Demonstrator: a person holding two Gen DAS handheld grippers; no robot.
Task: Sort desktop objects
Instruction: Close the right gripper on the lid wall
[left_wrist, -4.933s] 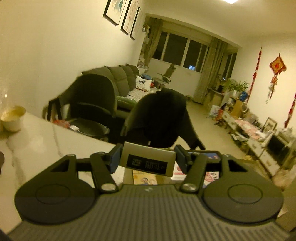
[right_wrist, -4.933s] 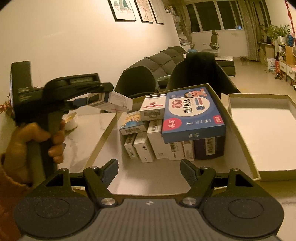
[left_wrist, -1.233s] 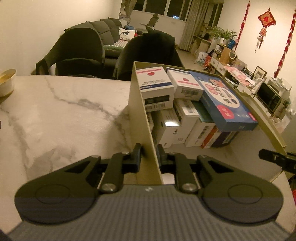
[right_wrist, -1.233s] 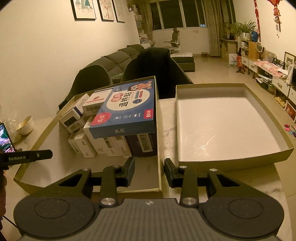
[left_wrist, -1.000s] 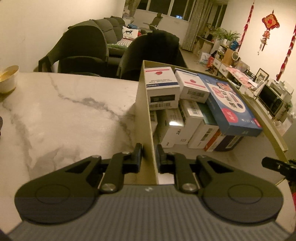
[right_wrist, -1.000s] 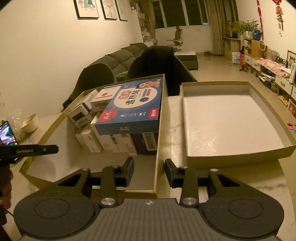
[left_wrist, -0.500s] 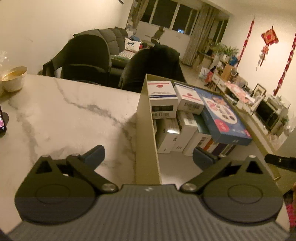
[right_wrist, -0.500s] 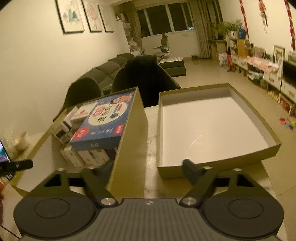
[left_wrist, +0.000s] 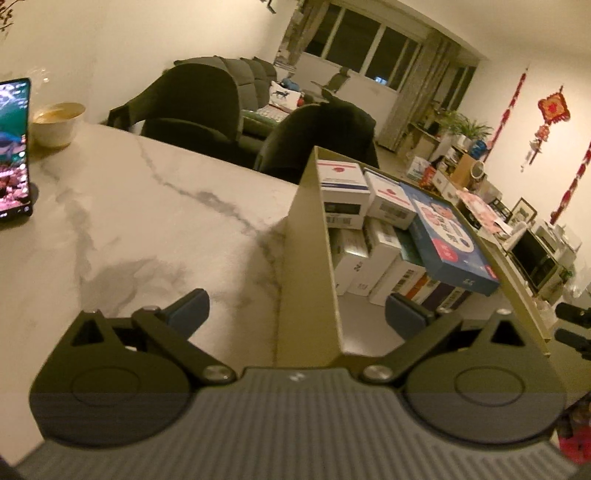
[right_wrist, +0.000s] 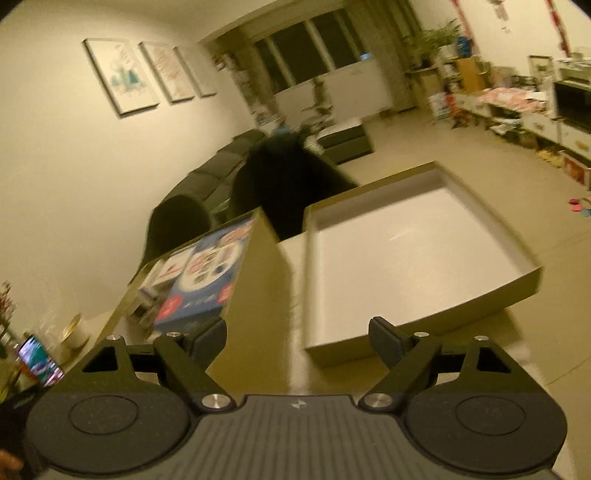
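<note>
White marble with grey lines is covering the desk (left_wrist: 155, 221), and a big part of it is lying bare on the left side. A gold cardboard box (left_wrist: 308, 258) is sitting on the desk, and its left wall is standing up right in front of the left gripper (left_wrist: 295, 312). That gripper's fingers are spread wide apart, one on each side of the wall, and they are not touching it.

Inside the box, small white medicine boxes (left_wrist: 341, 192) are packed close together at the far end. A flat blue box (left_wrist: 448, 240) is lying tilted on top of them. The near part of the box floor is showing bare.

The right gripper (right_wrist: 297, 338) is hanging over the strip of desk between the gold box (right_wrist: 251, 280) and the box lid (right_wrist: 406, 251). Its fingers are wide apart too, and they are holding nothing. The lid is lying open side up just beside the box, with only its white floor showing. The blue box (right_wrist: 207, 284) is looking blurry here.

A phone (left_wrist: 13, 147) with a bright screen is standing at the far left edge of the desk. A small bowl (left_wrist: 57, 123) is sitting near it. Dark chairs (left_wrist: 192, 107) are pushed up to the far edge.
</note>
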